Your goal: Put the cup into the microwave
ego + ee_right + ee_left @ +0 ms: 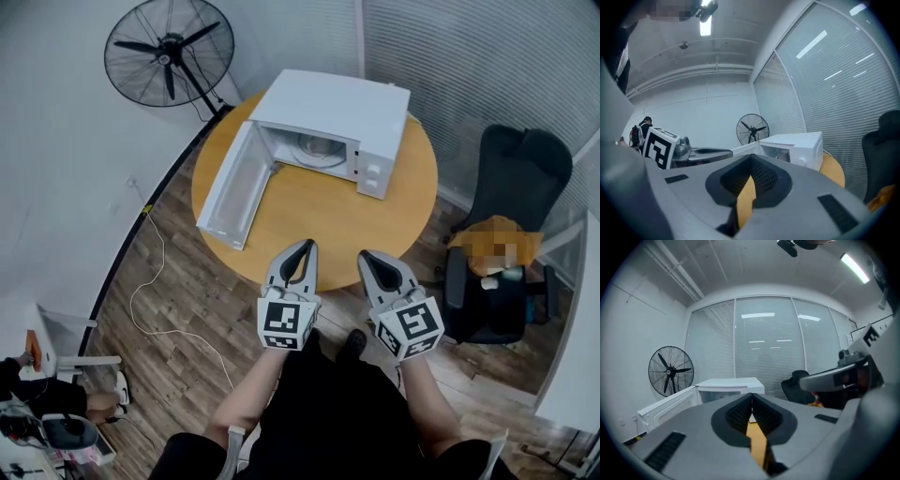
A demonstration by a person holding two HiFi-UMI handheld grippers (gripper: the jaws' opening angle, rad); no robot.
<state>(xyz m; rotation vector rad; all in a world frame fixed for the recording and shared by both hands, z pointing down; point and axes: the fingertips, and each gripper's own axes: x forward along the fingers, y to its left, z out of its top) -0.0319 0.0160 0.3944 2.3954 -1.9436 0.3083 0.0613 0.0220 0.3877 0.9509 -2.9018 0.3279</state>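
Round table [319,225] bears the open microwave [337,112], its inside unclear; left gripper [305,246] and right gripper [367,254] are closed, empty.

No text, brand or number can be read.

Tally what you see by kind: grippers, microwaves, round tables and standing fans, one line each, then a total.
grippers: 2, the left gripper and the right gripper
microwave: 1
round table: 1
standing fan: 1
total: 5
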